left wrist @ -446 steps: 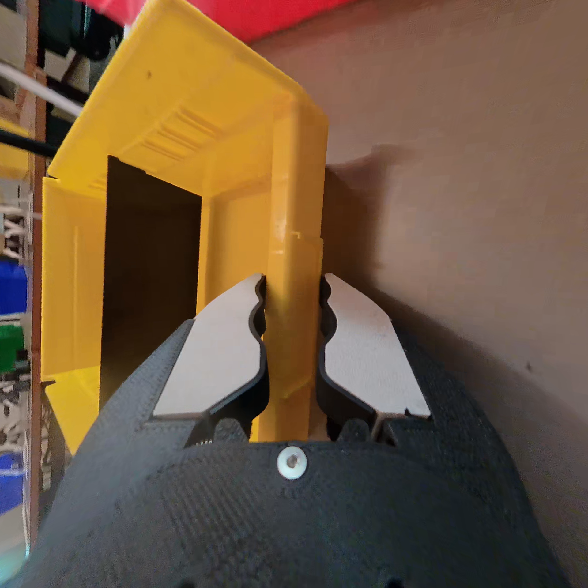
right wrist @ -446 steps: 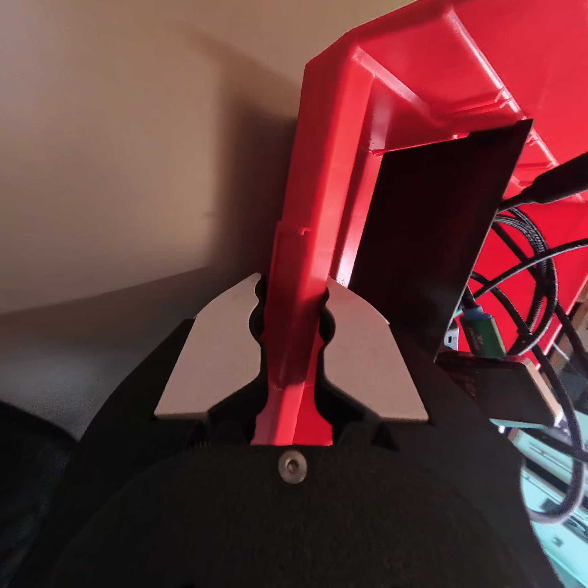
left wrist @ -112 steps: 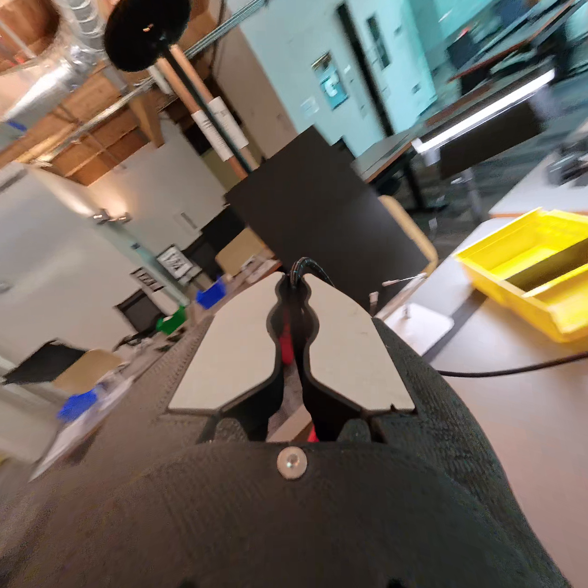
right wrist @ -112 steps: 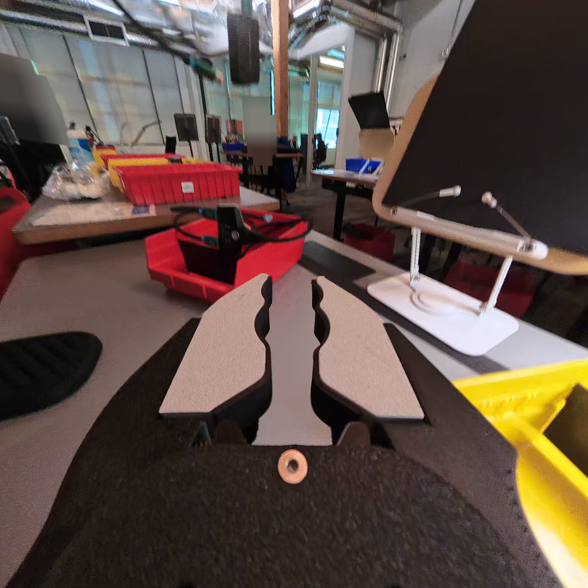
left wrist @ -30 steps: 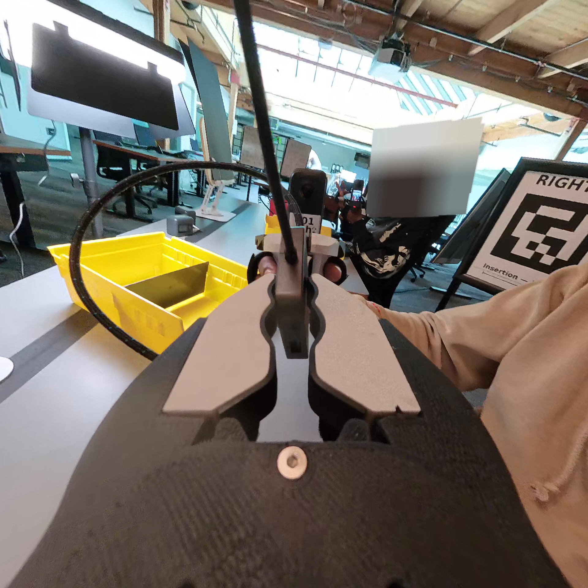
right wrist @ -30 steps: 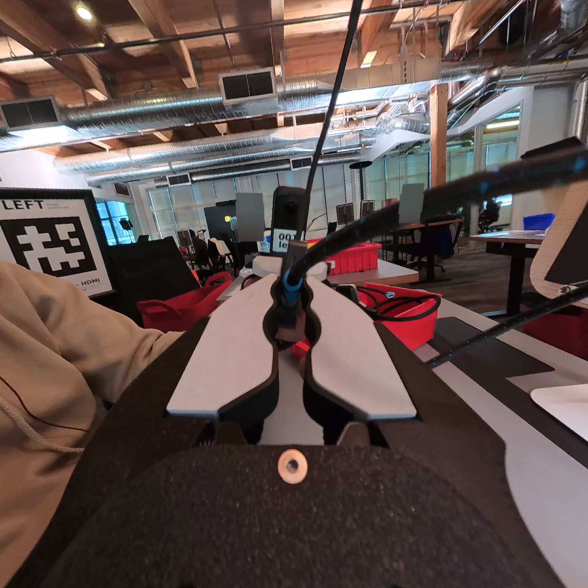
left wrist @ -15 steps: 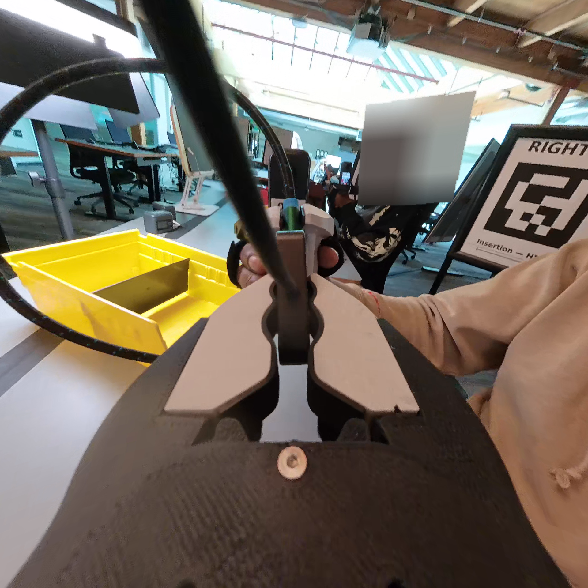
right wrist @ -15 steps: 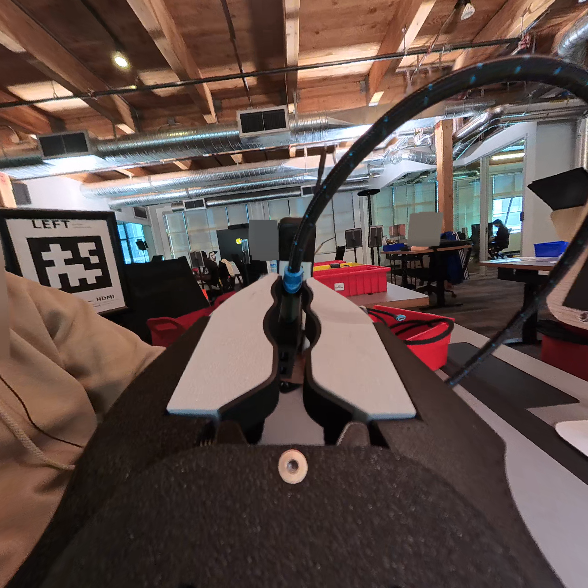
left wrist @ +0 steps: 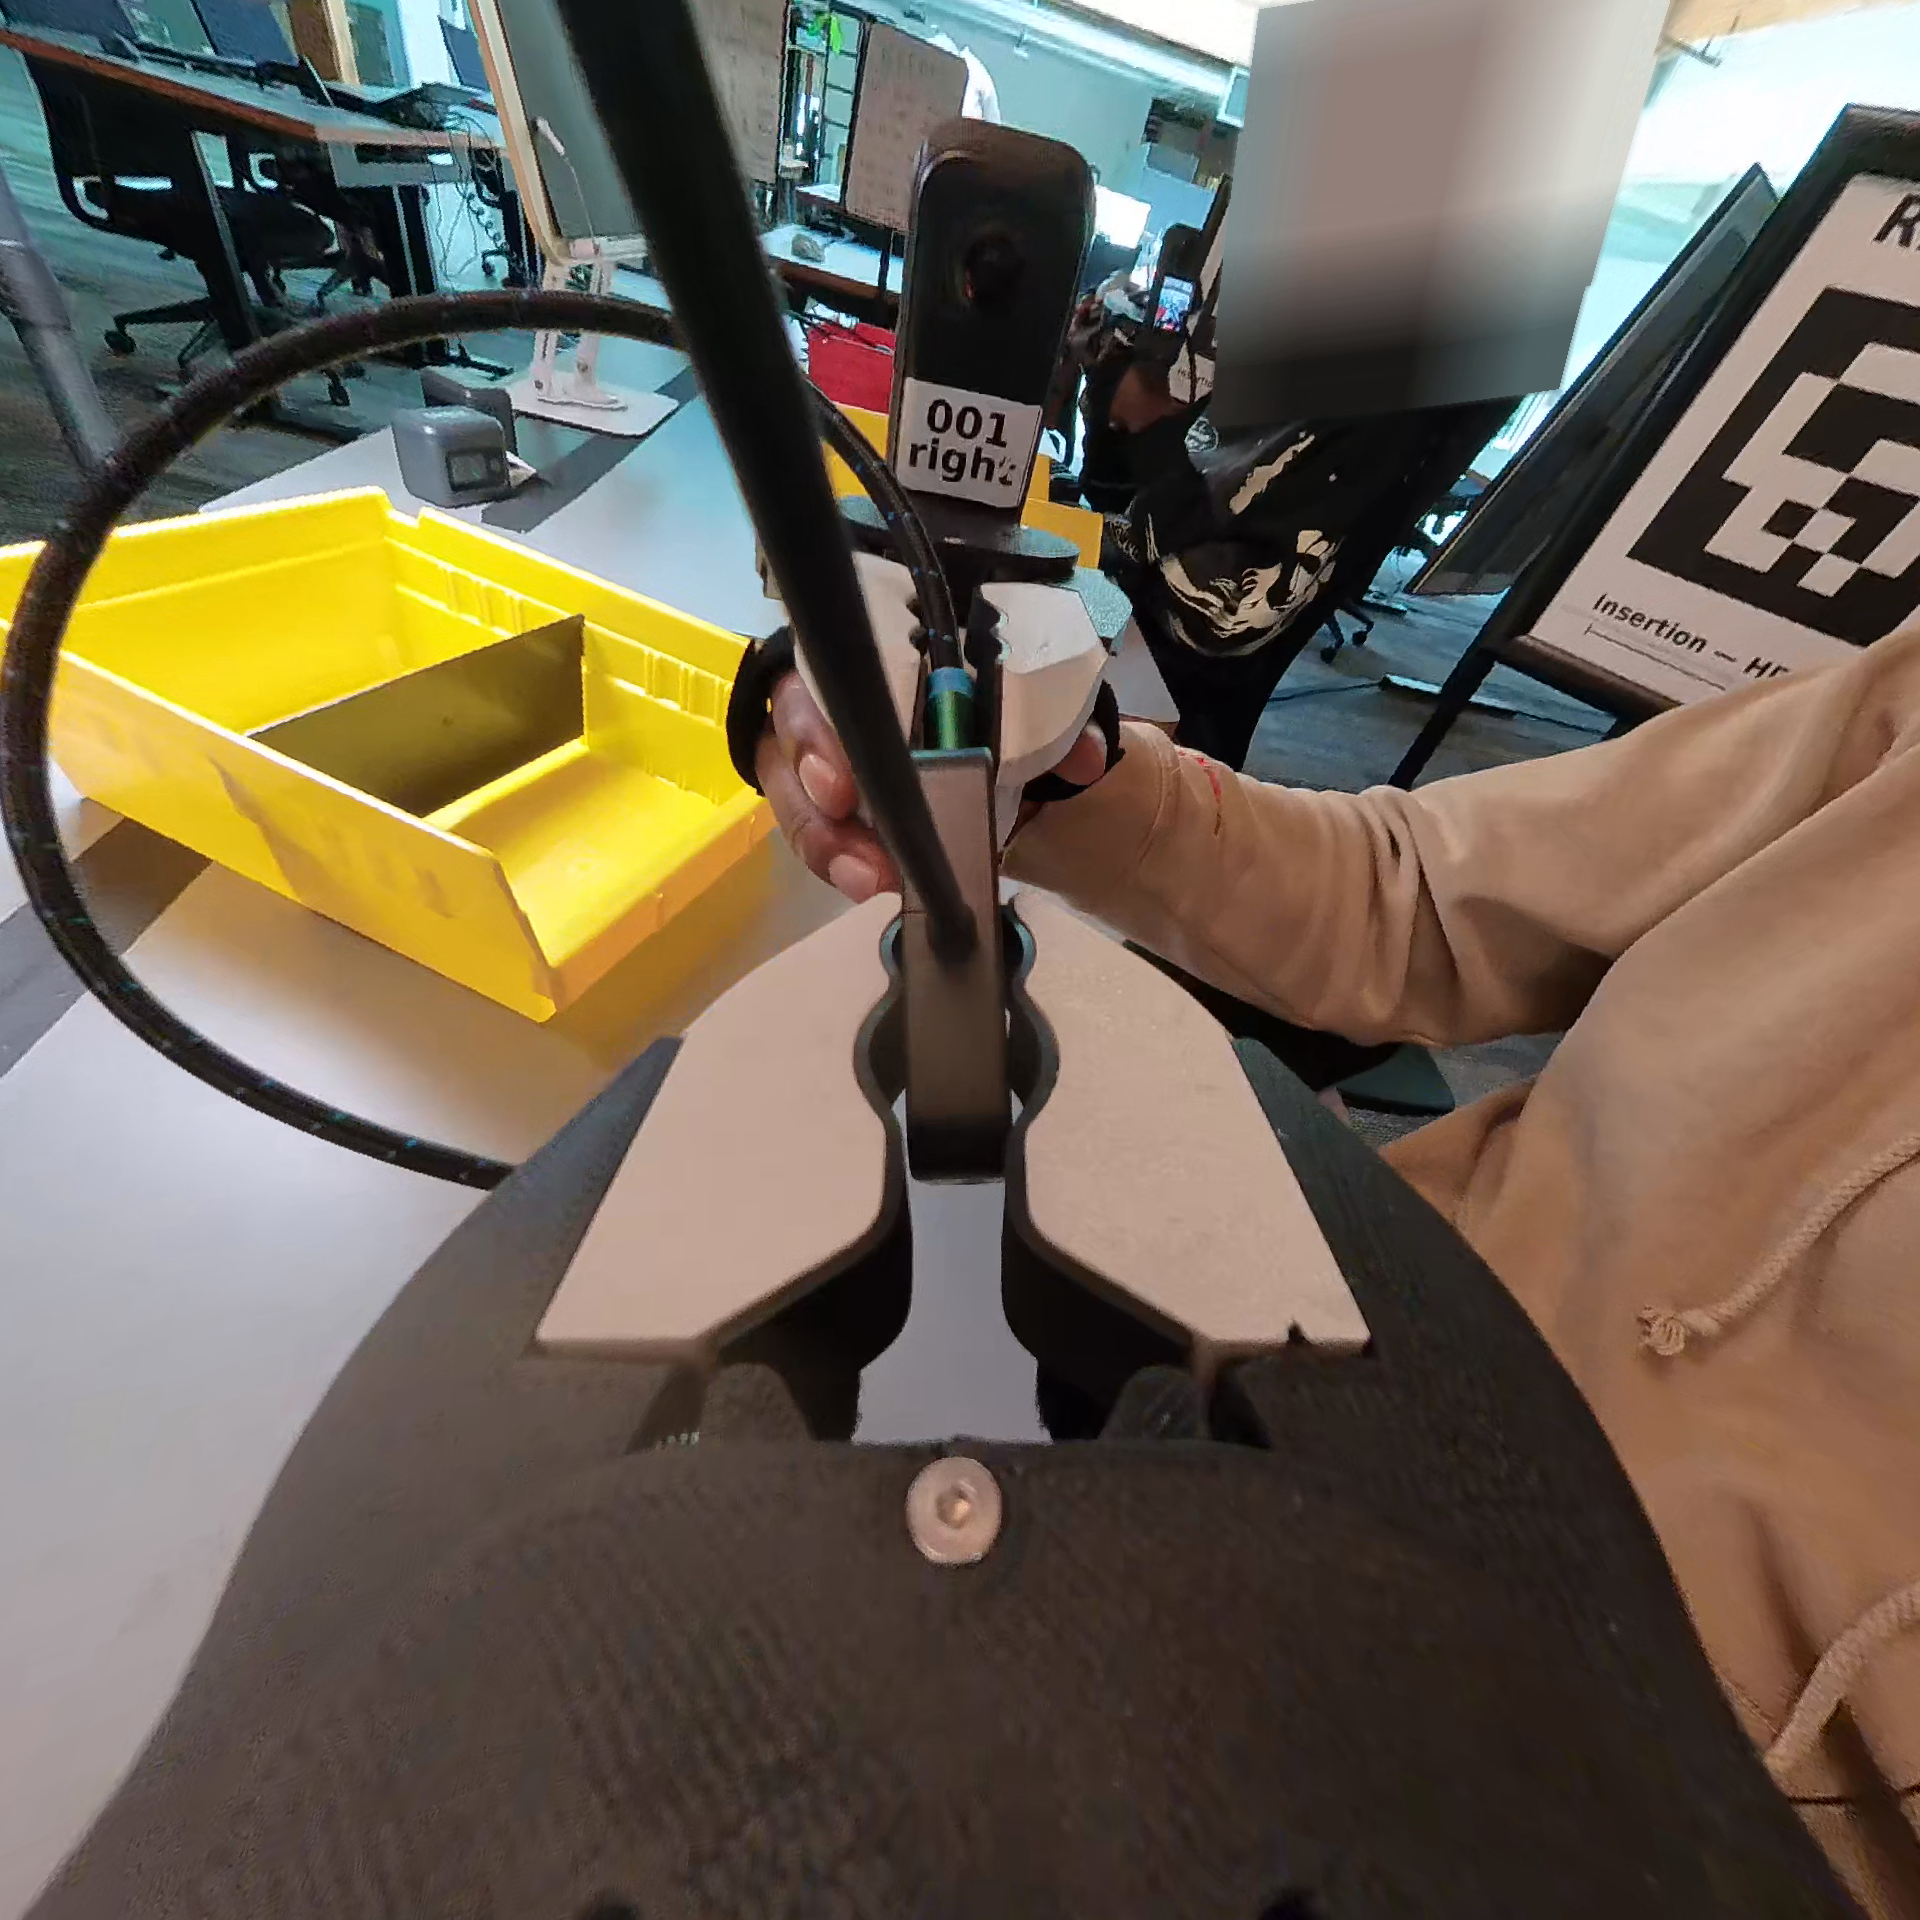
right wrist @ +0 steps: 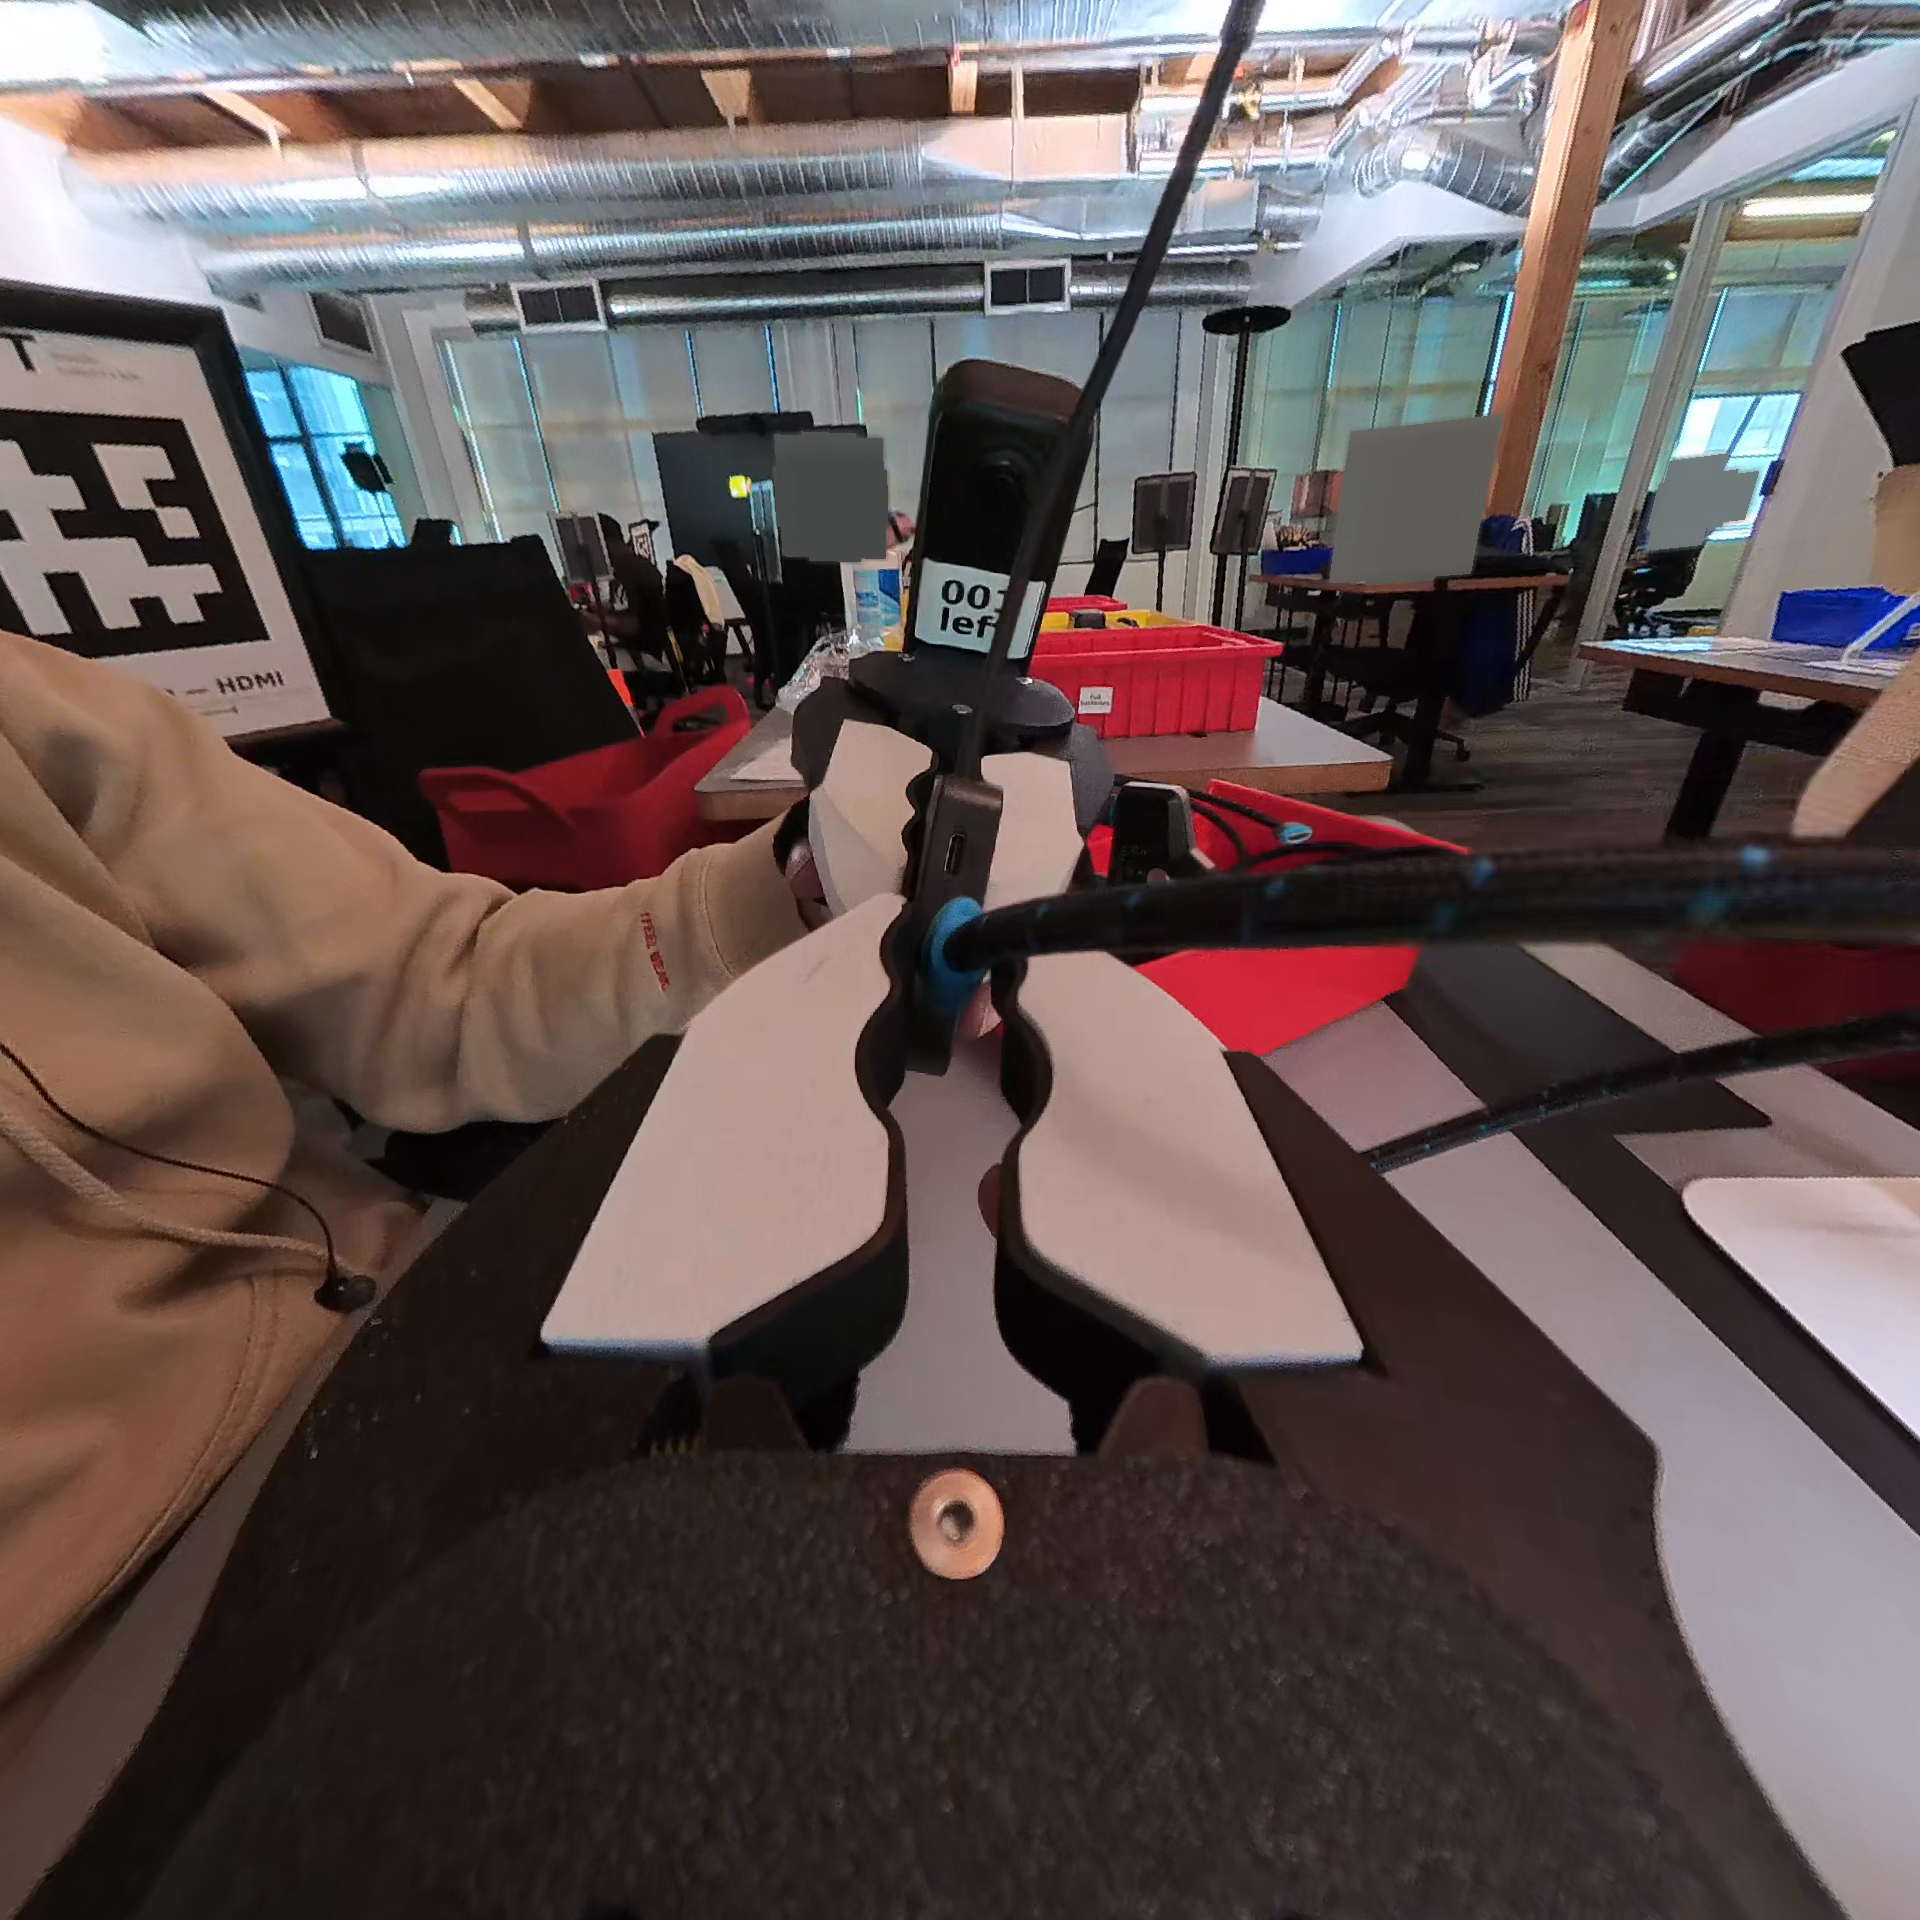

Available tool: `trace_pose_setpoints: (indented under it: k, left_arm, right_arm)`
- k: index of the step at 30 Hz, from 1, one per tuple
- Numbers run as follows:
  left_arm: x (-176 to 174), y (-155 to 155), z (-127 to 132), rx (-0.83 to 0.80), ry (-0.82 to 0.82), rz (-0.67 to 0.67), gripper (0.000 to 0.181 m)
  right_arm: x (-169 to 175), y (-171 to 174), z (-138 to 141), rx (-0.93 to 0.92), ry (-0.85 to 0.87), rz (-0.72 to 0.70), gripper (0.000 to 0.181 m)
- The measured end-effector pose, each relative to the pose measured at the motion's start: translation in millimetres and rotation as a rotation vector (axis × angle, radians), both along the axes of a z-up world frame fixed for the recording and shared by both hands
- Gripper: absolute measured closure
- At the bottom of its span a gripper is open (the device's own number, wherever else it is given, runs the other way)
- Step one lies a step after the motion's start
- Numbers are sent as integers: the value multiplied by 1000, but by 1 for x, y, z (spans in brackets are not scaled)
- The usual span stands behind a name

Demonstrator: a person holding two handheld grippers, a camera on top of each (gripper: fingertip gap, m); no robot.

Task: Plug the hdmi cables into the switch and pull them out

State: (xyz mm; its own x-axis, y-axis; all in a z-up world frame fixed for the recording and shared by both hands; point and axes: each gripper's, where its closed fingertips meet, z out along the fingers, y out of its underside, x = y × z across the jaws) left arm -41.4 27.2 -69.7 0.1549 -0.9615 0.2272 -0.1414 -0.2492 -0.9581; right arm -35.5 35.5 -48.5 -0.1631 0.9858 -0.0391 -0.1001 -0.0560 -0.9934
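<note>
The left gripper (left wrist: 954,1049) has its fingers clamped on the dark grey HDMI switch (left wrist: 953,956) at the centre of the left wrist view, the switch's long axis running straight ahead along the fingers. Directly beyond it, nose to nose, the right gripper (right wrist: 940,997) pinches the blue-collared HDMI plug (right wrist: 943,961); plug and switch look to be meeting or just apart, and whether it is seated cannot be told. The coming move likely turns on keeping both axes in line. The braided cable (left wrist: 62,582) loops wide through the left of the frame above the grey tabletop (left wrist: 208,1195), near the yellow bin (left wrist: 343,831). A red bin (right wrist: 1278,997) sits right of centre in the right wrist view.
</note>
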Motion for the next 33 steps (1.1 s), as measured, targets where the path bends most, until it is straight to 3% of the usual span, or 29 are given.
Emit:
trace_pose_setpoints:
  k: [6,11,16,27,33]
  left_arm:
    - [1,2,16,77,-116,33,165]
    - [12,3,14,68,-196,15,152]
    - [18,9,14,77,-221,48,166]
    - [6,4,1,50,-50,10,167]
    - [3,3,-1,73,4,12,167]
  right_arm:
    - [3,-1,11,-9,68,9,170]
    - [12,4,24,-67,183,20,170]
    - [16,9,27,-115,245,35,170]
    - [9,2,-9,23,-81,11,168]
    - [7,-1,-12,86,-123,-2,170]
